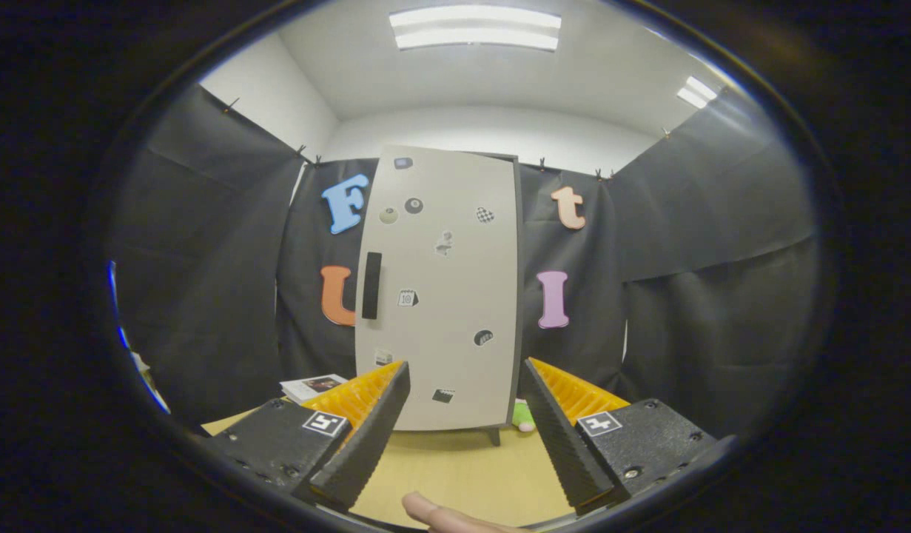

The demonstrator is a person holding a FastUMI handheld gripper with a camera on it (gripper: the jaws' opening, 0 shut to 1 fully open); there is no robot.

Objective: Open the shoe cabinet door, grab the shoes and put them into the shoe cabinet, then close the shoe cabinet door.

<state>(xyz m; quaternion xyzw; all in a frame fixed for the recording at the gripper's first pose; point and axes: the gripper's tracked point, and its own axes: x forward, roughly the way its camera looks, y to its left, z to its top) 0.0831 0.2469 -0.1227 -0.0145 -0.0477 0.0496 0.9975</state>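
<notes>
A light grey shoe cabinet (440, 296) stands upright on the wooden table, beyond my fingers, with its door shut. A dark vertical handle (371, 285) sits near the door's left edge, and several small stickers dot the door. My gripper (464, 389) is open, held well short of the cabinet with nothing between its fingers. A small green and pink bit of a shoe (524, 416) peeks out past the cabinet's lower right corner, just beside my right finger.
The wooden table (455, 466) runs from under the fingers to the cabinet's feet. A small stack of printed cards or booklets (313, 386) lies left of the cabinet. A person's fingertip (433, 512) shows below the fingers. Black cloth walls surround the booth.
</notes>
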